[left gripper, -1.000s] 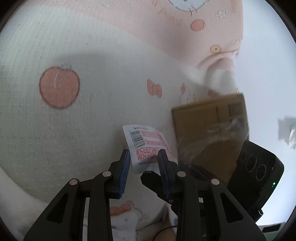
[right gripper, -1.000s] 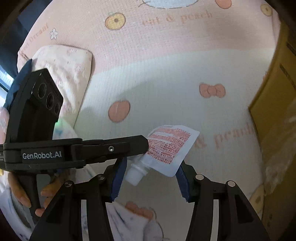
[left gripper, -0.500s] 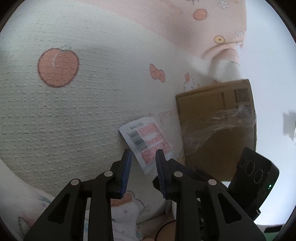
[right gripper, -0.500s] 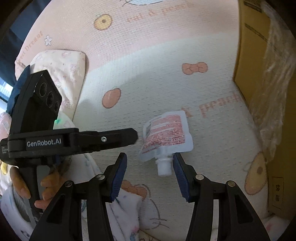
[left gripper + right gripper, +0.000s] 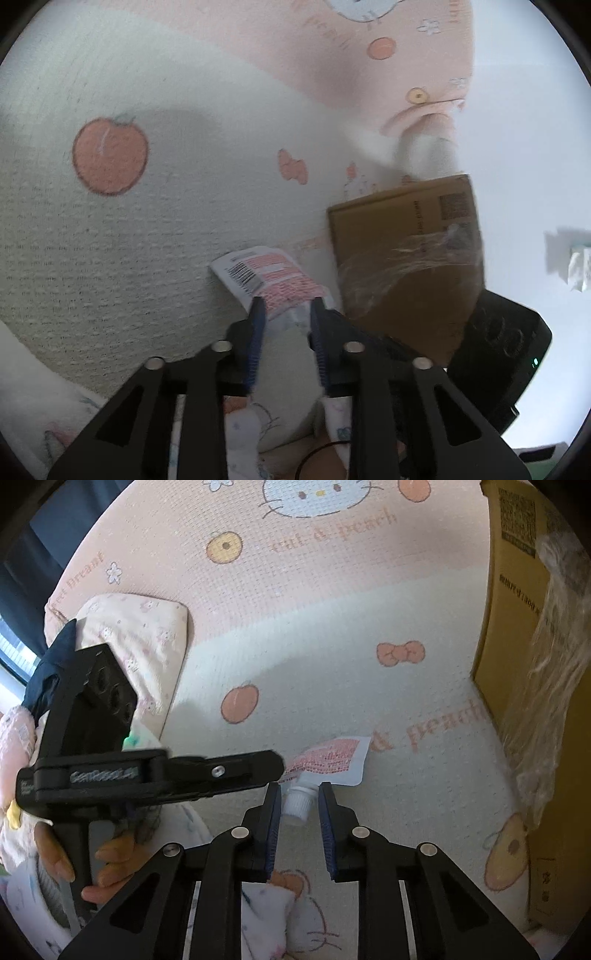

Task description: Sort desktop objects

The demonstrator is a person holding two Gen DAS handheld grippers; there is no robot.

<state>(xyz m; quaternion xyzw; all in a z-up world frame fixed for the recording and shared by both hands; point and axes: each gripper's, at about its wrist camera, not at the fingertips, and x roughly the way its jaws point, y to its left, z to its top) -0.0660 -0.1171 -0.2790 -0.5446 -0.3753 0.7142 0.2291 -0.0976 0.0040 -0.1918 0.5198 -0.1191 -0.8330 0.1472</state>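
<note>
Spouted pouch (image 5: 327, 762) lies on the bedspread (image 5: 332, 686) beside a cardboard box (image 5: 517, 602). Right hand-held gripper (image 5: 299, 794) is clamped on its cap; left hand-held gripper (image 5: 284, 306) is closing around its body.

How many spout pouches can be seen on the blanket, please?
1. The spout pouch lies on the white part of the blanket, left of the cardboard box, its cap between the right gripper fingers. Others may be hidden.

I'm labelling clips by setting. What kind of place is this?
Probably a bedroom, on a bed: a cartoon-print blanket, a pillow, and a cardboard box beside it.
</note>
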